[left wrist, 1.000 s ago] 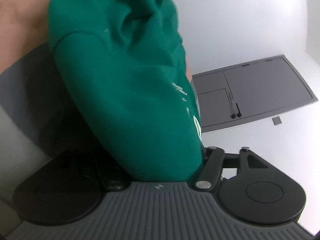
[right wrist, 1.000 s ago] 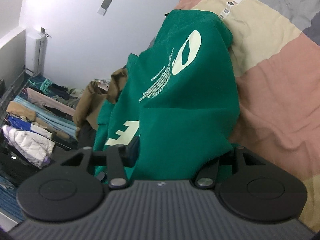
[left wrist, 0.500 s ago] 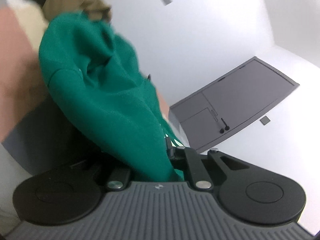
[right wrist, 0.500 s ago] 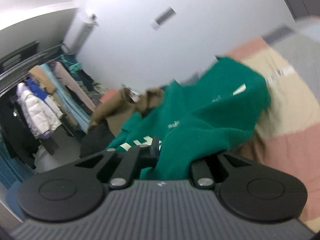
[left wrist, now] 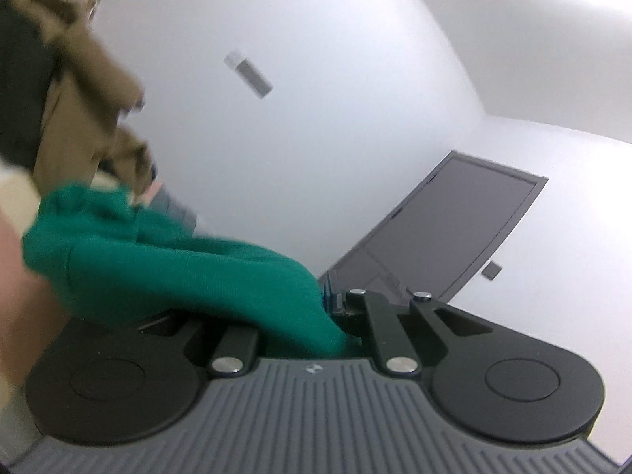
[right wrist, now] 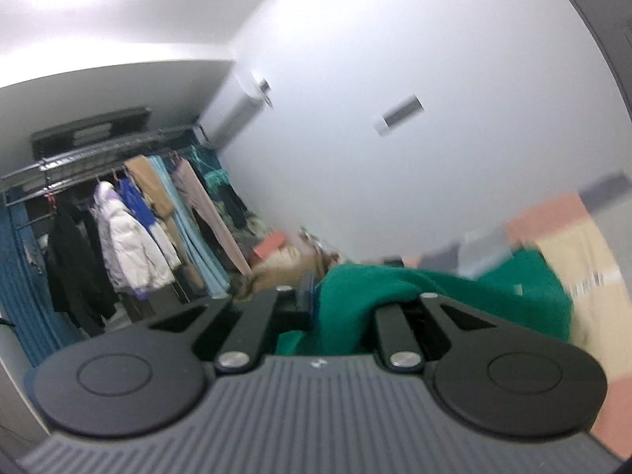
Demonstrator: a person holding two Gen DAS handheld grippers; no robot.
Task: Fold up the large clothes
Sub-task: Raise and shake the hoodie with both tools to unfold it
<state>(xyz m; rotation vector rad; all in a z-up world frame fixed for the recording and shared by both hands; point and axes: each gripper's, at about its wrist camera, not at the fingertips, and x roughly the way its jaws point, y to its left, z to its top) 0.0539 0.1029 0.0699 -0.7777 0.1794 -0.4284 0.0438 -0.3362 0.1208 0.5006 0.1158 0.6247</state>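
Green knit sweatshirt (left wrist: pixel 189 272), soft and bunched, pinched in left tongs (left wrist: pixel 331 308) and right tongs (right wrist: pixel 316 308), both clamped on its fabric; it sags onto striped pink-cream bedcover (right wrist: pixel 584 245); brown garment heap (left wrist: pixel 83 91) beyond; hanging clothes rack (right wrist: pixel 130 213) left.

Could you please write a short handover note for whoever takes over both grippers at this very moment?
Left gripper: shut on the green knit sweatshirt.
Right gripper: shut on the same sweatshirt.
The garment hangs between the two grippers over the pink-and-cream striped bedspread; a tan jacket lies behind it.
Done: garment gripped.
Left: lay it flat and make all the folds; none shows yet.
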